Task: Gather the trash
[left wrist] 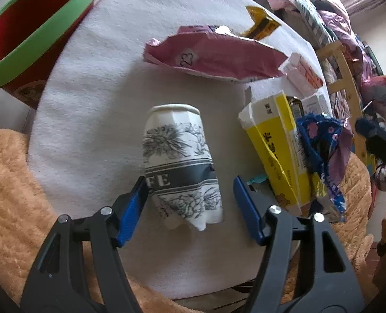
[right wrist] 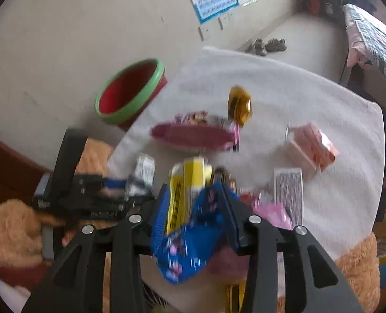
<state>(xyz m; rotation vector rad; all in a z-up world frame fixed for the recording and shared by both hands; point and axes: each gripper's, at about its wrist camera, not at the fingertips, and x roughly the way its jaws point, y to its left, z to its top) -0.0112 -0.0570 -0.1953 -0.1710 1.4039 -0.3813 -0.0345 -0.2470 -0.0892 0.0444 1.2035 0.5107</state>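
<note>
We count one paper cup [left wrist: 181, 167], one yellow box [left wrist: 276, 154], one blue wrapper [right wrist: 190, 237], one pink bag [left wrist: 213, 54], one gold wrapper [left wrist: 262, 23], one peach box [right wrist: 310, 147] and one red bin with a green rim [left wrist: 23, 49].

In the left wrist view the cup lies on its side in the middle of the frame, on the white cloth of the table [left wrist: 94, 99]. Its long side runs up and down the picture. Its open rim points up and its crushed end points down.

Our left gripper [left wrist: 190, 203] points steeply down, with the cup between its blue pads. The left pad touches the cup, but the right pad stands clear, so the gripper is loose around it.

In the right wrist view, our right gripper [right wrist: 195, 214] also tips down over the pile. The blurred blue wrapper hangs between its pads. They look partly spread, and we cannot tell if they pinch it.

The bin sits at the upper left, off the cloth.
</note>
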